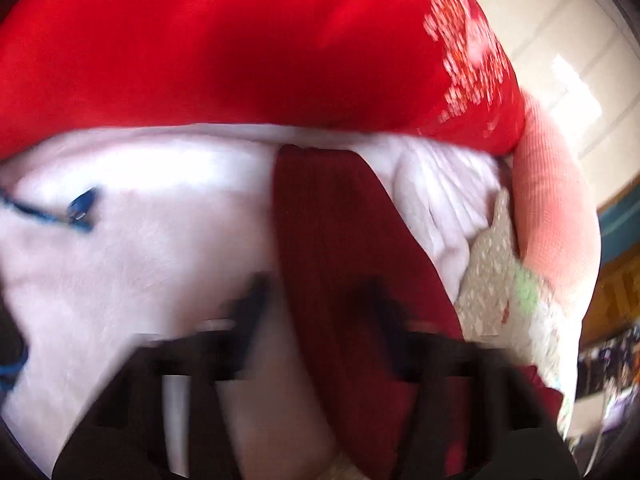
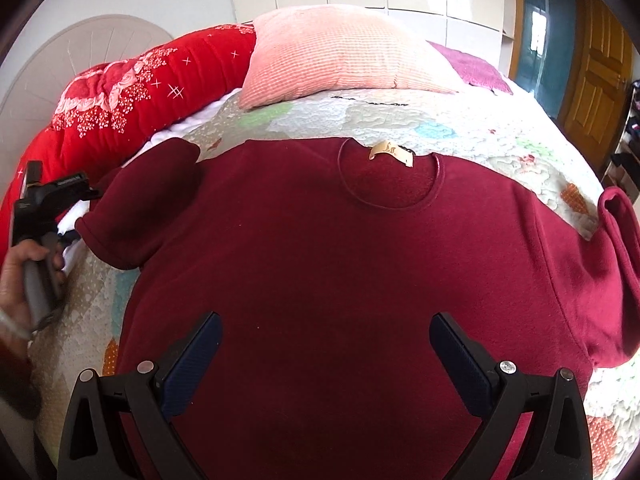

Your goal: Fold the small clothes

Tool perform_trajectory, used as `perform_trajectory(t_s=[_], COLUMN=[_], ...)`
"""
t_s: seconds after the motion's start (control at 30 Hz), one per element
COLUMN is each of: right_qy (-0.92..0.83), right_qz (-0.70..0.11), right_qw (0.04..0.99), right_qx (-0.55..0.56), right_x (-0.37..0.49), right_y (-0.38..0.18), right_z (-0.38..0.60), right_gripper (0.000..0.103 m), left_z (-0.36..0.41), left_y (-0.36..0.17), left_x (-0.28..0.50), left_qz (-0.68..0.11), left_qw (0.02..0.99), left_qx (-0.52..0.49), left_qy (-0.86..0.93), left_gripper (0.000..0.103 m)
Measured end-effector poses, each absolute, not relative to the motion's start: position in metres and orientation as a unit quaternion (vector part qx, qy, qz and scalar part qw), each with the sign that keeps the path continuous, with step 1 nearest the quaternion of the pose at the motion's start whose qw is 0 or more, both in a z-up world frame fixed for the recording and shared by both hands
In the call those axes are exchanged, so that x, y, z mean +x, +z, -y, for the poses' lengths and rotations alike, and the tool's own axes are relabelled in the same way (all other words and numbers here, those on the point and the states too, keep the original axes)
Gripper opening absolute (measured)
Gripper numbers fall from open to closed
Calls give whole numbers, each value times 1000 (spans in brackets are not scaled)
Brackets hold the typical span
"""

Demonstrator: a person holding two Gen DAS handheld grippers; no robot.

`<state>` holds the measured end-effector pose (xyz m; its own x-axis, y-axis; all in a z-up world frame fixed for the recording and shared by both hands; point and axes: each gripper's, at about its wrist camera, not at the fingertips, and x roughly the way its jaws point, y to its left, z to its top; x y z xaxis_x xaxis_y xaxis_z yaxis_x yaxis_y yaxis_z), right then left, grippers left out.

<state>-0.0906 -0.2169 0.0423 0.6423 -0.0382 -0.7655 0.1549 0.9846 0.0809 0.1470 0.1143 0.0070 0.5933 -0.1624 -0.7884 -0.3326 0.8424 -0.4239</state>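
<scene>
While spread, right tool (image 2: 326, 334) overhangs shirt (image 2: 320, 248).

The left claw (image 1: 316, 300) is smeared with motion blur, its grip unreadable. The maroon sweater's (image 2: 340, 280) hem runs off the bottom edge.

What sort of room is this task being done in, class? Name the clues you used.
Most likely a bedroom. The maroon sweater lies spread on a bed with a patchwork quilt, a pink pillow near its head, and a red floral duvet rolled beside a rounded headboard.
</scene>
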Motion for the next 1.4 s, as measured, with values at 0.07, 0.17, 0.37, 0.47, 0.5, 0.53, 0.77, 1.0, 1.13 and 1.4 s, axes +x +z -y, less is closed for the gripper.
perform_trajectory(t_s=[0.07, 0.17, 0.37, 0.47, 0.5, 0.53, 0.77, 1.0, 1.13, 1.4], right_qy=[-53, -53, -63, -71, -73, -76, -124, -184, -215, -183], right_qz=[-419, -416, -400, -390, -386, -383, -369, -369, -360, -362], right_qw=[904, 905, 909, 910, 911, 912, 911, 895, 894, 904], right_qx=[72, 72, 100, 122, 125, 128, 136, 169, 162, 139], right_x=[-92, -96, -108, -116, -119, -122, -144, -176, -188, -164], right_y=[43, 47, 56, 62, 63, 65, 76, 71, 75, 77], right_z=[218, 220, 239, 252, 254, 259, 300, 352, 370, 368], right_gripper=[103, 103, 103, 103, 103, 103, 103, 103, 103, 103], left_z=[-117, -121, -92, -51, -33, -11, 146, 253, 247, 136], left_y=[14, 58, 186, 233, 243, 249, 193, 78, 73, 100], left_x=[151, 144, 110, 84, 74, 64, 42, 32, 19, 26], left_qz=[-455, -420, -315, -281, -274, -269, -332, -472, -492, -412], left_qw=[841, 859, 918, 930, 931, 930, 880, 775, 767, 877], left_qx=[-293, -293, -230, -200, -188, -175, -128, -106, -90, -40], left_qy=[26, -2, -65, -127, -152, -179, -313, -406, -403, -245], left_gripper=[7, 5, 5, 5, 5, 5, 5, 15, 36, 71])
